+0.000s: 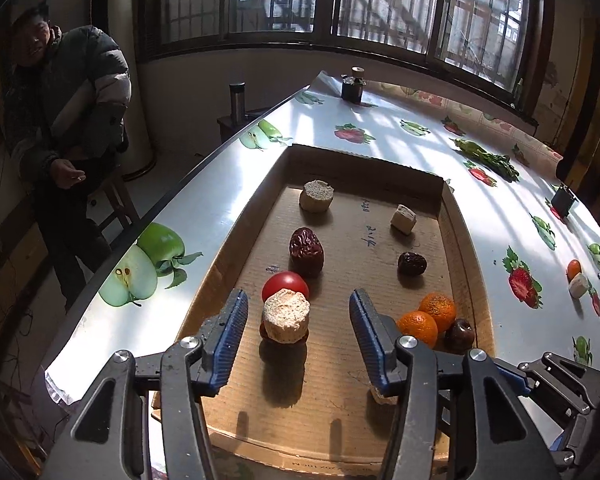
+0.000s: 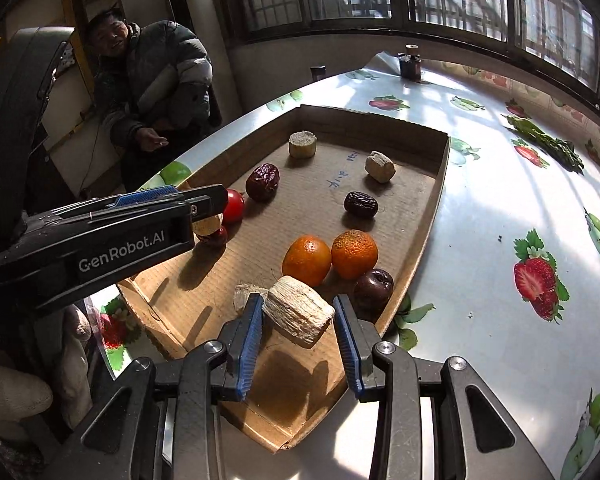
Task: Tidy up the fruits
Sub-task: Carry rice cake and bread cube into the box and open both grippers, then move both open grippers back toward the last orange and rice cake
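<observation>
A shallow cardboard tray holds a red tomato, two dark dates, two oranges, a dark plum and several pale corn cob chunks. My left gripper is open around a cob chunk that rests on a small dark fruit. My right gripper has its jaws close around another cob chunk, tilted above the tray; contact is unclear.
The table has a fruit-print cover. An orange and a cob chunk lie on it right of the tray. A small dark jar stands at the far end. A man sits left of the table.
</observation>
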